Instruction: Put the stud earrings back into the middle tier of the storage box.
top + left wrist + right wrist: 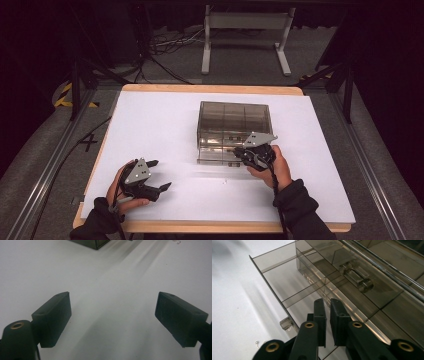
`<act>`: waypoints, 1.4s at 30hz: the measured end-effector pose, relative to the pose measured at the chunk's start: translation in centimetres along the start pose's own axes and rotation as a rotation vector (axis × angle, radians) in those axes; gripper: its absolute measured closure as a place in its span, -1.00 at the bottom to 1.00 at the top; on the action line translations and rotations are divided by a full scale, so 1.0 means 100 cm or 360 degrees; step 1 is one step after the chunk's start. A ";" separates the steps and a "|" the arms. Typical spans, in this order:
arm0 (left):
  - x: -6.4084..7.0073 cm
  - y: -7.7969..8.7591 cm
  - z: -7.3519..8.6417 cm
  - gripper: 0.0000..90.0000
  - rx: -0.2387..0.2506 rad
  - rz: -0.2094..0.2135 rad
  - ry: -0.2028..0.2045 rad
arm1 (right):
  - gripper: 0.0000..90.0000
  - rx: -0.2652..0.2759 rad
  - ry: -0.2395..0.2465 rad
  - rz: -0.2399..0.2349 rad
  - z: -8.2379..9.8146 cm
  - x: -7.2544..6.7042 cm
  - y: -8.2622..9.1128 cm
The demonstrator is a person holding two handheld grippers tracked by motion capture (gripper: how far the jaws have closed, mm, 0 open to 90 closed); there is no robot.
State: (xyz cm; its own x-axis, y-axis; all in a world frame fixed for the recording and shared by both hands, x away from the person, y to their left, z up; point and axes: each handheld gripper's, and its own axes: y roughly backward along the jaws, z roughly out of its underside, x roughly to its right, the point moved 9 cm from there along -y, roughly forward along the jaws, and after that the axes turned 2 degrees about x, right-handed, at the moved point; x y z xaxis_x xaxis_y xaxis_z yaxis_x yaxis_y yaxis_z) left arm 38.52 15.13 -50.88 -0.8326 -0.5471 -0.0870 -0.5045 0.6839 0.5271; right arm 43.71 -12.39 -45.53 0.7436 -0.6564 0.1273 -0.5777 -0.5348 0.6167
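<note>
A smoky clear plastic drawer cabinet [234, 120] stands mid-table. Its lowest front drawer [287, 282] is pulled out, divided into compartments, with a small clear handle tab [286, 323] at its front edge. My right gripper [325, 302] hovers over the drawer's near end, jaws almost together with a narrow gap and nothing between them. In the high view the right gripper [241, 152] sits at the cabinet's front. A metal cylinder part [359, 281] lies in a compartment higher up. My left gripper [161, 174] rests low at the front left, wide open [112, 312] over bare table.
The white table top [150, 125] has a wooden rim. A tiny wire hook [257, 343] lies on the table in front of the drawer. The cabinet's corner [95, 243] shows at the top of the left gripper view. A grey stand [245, 40] is on the floor beyond.
</note>
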 end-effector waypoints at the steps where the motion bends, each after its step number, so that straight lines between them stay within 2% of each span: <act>1: 0.000 0.000 0.000 -0.69 0.0000 0.0000 -0.0001 | 0.84 0.0001 -0.0003 0.0003 0.000 0.001 0.000; 5: 0.000 0.000 0.000 -0.69 0.0001 0.0002 0.0001 | 0.83 0.0025 -0.0002 0.0014 -0.002 0.001 0.005; 12: 0.000 0.000 0.000 -0.69 0.0002 0.0001 -0.0003 | 0.81 0.0121 0.0006 0.0019 -0.008 -0.005 0.028; 18: 0.000 0.000 0.000 -0.69 0.0002 -0.0001 0.0000 | 0.79 0.0168 0.0000 -0.0009 -0.002 -0.017 0.044; 22: 0.001 0.000 0.000 -0.69 0.0001 0.0005 0.0012 | 0.79 0.0181 0.0002 -0.0037 0.006 -0.030 0.048; 23: 0.000 0.000 0.000 -0.69 0.0001 0.0004 0.0012 | 0.79 0.0183 -0.0010 -0.0061 0.010 -0.035 0.048; 26: 0.001 -0.001 0.000 -0.69 -0.0003 0.0013 0.0013 | 0.80 0.0171 0.0001 -0.0060 0.014 -0.040 0.048; 27: 0.001 -0.001 0.000 -0.69 -0.0003 0.0012 0.0011 | 0.80 0.0166 -0.0013 -0.0095 0.019 -0.049 0.045; 32: 0.001 -0.001 0.000 -0.69 -0.0002 0.0014 0.0012 | 0.80 0.0104 0.0022 -0.0119 0.029 -0.061 0.028; 37: 0.001 -0.001 0.000 -0.69 -0.0001 0.0017 0.0016 | 0.75 0.0068 -0.0011 -0.0131 0.037 -0.064 0.013; 39: 0.001 -0.001 0.000 -0.70 -0.0005 0.0016 0.0015 | 0.75 0.0056 -0.0048 -0.0131 0.042 -0.065 0.002; 42: 0.001 -0.001 0.000 -0.70 -0.0005 0.0014 0.0014 | 0.75 0.0045 -0.0045 -0.0128 0.045 -0.066 -0.003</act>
State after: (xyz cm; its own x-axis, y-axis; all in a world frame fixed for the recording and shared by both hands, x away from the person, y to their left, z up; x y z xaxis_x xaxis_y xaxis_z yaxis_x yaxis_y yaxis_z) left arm 38.48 15.02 -50.94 -0.8349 -0.5453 -0.0752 -0.4966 0.6871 0.5304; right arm 37.46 -10.23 -50.06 0.7783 -0.6254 0.0562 -0.5263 -0.6009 0.6016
